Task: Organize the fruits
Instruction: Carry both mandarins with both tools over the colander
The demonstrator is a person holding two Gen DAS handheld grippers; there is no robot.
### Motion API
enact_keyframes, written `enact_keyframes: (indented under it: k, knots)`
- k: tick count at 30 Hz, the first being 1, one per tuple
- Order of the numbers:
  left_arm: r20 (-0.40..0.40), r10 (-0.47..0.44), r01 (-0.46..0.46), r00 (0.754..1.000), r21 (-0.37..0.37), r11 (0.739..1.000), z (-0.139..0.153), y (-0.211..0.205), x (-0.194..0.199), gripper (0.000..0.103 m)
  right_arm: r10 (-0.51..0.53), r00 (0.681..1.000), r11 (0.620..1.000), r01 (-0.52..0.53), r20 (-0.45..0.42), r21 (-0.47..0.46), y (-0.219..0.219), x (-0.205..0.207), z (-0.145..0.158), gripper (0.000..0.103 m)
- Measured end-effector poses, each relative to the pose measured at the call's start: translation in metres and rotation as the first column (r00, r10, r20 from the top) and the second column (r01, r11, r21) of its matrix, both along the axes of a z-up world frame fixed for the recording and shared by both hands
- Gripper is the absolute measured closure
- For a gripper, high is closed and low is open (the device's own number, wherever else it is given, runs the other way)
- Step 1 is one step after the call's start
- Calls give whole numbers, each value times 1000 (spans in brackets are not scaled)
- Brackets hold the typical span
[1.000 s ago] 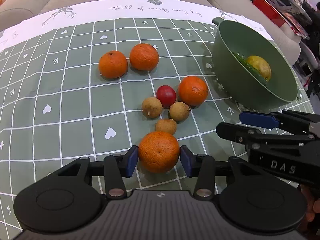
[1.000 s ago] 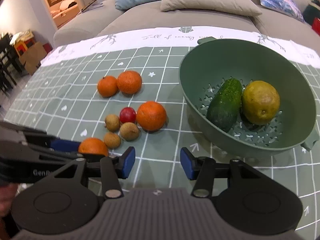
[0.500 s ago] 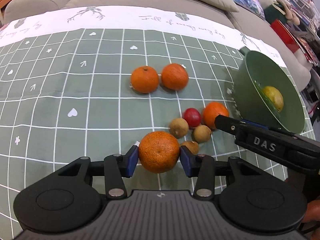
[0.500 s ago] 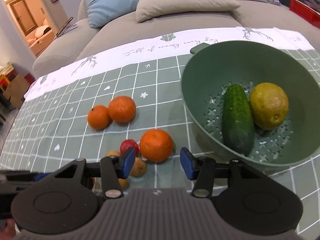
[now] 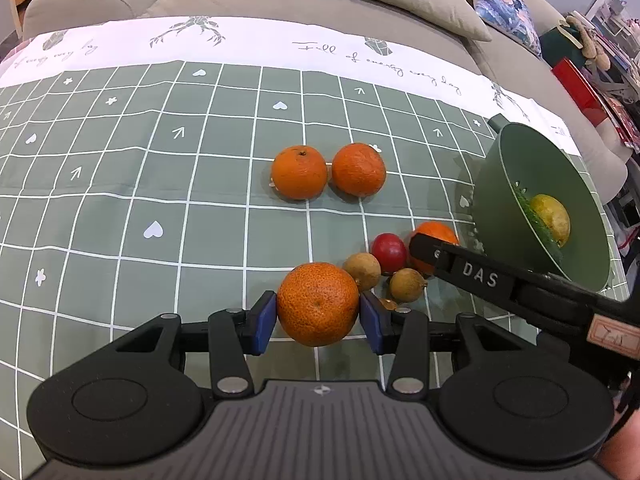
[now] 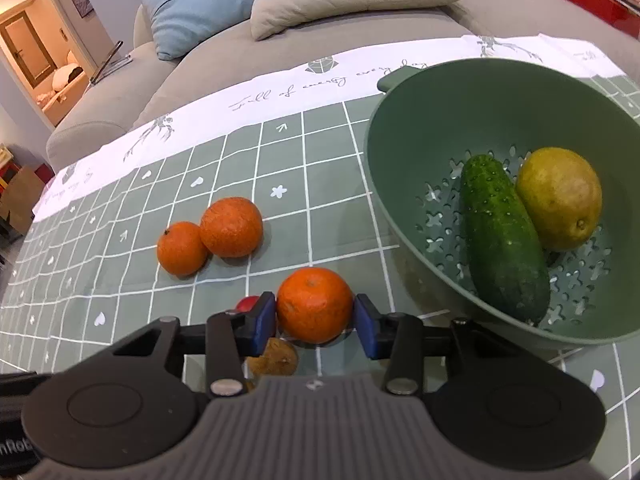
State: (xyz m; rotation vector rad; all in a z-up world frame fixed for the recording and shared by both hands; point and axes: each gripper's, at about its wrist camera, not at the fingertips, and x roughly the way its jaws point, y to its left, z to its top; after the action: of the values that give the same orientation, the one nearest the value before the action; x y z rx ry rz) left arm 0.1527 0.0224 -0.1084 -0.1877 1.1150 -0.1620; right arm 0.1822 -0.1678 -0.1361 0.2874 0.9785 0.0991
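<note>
The bench (image 5: 120, 208), under its green checked cloth, carries everything, and the green colander (image 6: 400, 184) sits toward its right edge as the collecting point: a cucumber (image 6: 502, 236) and a yellow-green citrus (image 6: 560, 198) already lie inside, touching. That looks like why both grippers are busy with oranges near the front middle.

The left gripper (image 5: 318, 316) has its blue pads pressed on a large orange (image 5: 318, 304), seemingly lifted, ready to carry across. The right gripper (image 6: 315, 320) has just been closing around a second orange (image 6: 314, 304), nearest the colander; its pads appear to touch the skin, so I call that a grip.

Two more oranges (image 5: 328, 172) wait side by side mid-bench. Smallest, beside the gripped fruit: brown longan-like fruits (image 5: 362, 272) and a red one (image 5: 389, 253), clustered, likely left until last.
</note>
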Motion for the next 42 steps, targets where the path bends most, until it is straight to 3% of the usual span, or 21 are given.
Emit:
enact_keyframes:
  k: [9, 25, 35, 42]
  knots:
    - [19, 25, -24, 1000, -11, 1000, 18, -2, -8, 53, 75, 997, 997, -76, 32, 9, -2, -12, 18, 65]
    - [43, 6, 0, 999, -140, 990, 65, -42, -11, 53, 283, 948, 959, -276, 144, -68, -51, -63, 86, 65]
    - [4, -93, 90, 996, -271, 958, 76, -109, 6, 53, 386, 918, 910, -363, 89, -200, -116, -52, 103, 65]
    - [-60, -72, 47, 996, -344, 938, 69, -143, 28, 53, 449, 893, 868, -429, 26, -251, -147, -25, 100, 65]
